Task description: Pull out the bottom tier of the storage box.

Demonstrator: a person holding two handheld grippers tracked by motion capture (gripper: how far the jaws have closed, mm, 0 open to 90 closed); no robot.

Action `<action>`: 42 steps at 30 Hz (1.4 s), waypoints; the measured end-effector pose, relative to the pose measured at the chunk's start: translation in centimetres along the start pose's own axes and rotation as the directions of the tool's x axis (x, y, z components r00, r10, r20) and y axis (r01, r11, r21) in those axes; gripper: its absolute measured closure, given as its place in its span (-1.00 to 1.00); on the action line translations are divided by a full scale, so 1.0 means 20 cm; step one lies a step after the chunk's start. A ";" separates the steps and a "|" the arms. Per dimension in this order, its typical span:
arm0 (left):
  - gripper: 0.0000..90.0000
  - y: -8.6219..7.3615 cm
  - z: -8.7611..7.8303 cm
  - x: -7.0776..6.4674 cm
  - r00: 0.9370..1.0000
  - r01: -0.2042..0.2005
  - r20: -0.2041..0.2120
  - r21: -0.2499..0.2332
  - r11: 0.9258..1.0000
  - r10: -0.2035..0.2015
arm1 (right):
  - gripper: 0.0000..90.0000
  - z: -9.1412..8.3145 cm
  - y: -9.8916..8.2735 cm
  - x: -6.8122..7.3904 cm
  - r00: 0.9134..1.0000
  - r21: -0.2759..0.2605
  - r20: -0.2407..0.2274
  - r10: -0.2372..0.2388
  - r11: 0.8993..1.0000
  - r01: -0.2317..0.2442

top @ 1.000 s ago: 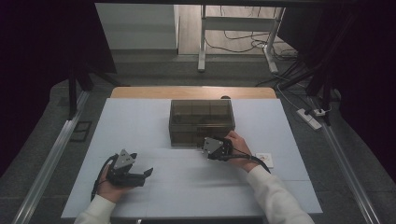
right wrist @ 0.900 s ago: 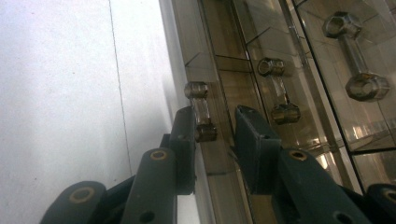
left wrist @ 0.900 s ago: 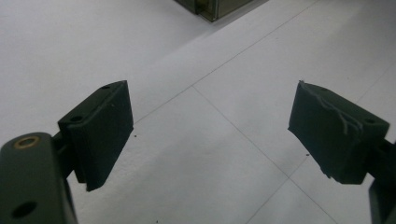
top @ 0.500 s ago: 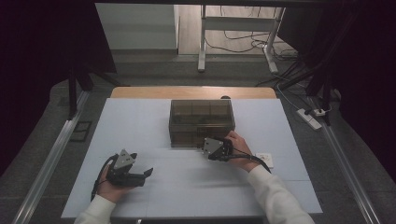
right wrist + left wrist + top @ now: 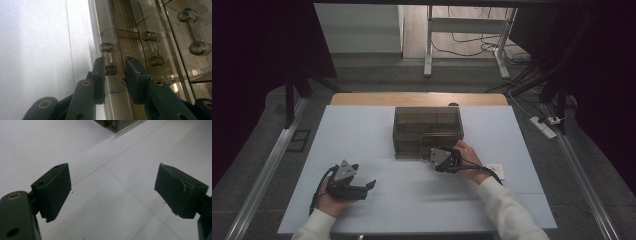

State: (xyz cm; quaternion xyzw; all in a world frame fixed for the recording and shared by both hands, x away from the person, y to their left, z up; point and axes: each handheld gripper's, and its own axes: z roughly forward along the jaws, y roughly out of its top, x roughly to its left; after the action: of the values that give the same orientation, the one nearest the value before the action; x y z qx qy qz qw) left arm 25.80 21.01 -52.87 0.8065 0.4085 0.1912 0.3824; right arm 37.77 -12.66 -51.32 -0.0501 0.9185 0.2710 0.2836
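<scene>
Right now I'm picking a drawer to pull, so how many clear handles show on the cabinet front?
3: one handle between the right gripper's jaws, one beside it, one farthest. Others may be hidden.

change: right tongs (image 5: 435, 161) edged slightly closer to drawer box (image 5: 428, 131) | otherwise no visible shift

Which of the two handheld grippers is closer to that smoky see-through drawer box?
The right. The right gripper is at the drawer box's front, its jaws either side of a clear drawer handle. The left gripper lies well short of the box, out on the white table, jaws open.
</scene>
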 end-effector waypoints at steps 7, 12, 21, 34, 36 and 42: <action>-0.69 0.00 0.00 0.00 1.000 0.002 -0.001 -0.003 1.000 -0.002 | 0.56 -0.01 0.00 0.00 1.000 0.003 -0.015 -0.001 1.000 0.001; -0.69 0.00 0.00 0.00 1.000 0.002 -0.001 -0.003 1.000 -0.002 | 0.57 -0.01 0.01 0.00 1.000 0.017 -0.027 -0.002 1.000 0.002; -0.69 0.00 0.00 0.00 1.000 0.003 -0.001 -0.004 1.000 -0.003 | 0.58 -0.02 0.01 0.01 0.999 0.011 -0.047 -0.006 1.000 0.007; -0.69 0.00 0.00 0.00 1.000 0.002 0.000 -0.003 1.000 -0.002 | 0.60 -0.03 0.02 0.00 0.997 0.013 -0.079 0.009 1.000 -0.008; -0.69 0.00 0.00 0.00 1.000 0.002 0.000 -0.003 1.000 -0.002 | 0.60 -0.03 0.02 0.00 0.997 0.013 -0.083 0.008 1.000 -0.007; -0.69 0.00 0.00 0.00 1.000 0.002 0.000 -0.003 1.000 -0.002 | 0.61 -0.03 0.02 0.00 0.996 0.006 -0.093 0.004 1.000 -0.003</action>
State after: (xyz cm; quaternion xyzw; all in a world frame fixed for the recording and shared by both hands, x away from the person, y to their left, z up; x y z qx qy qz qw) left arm 25.79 21.05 -52.85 0.8055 0.4090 0.1916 0.3837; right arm 37.28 -12.74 -50.74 -0.0601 0.9315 0.2662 0.2403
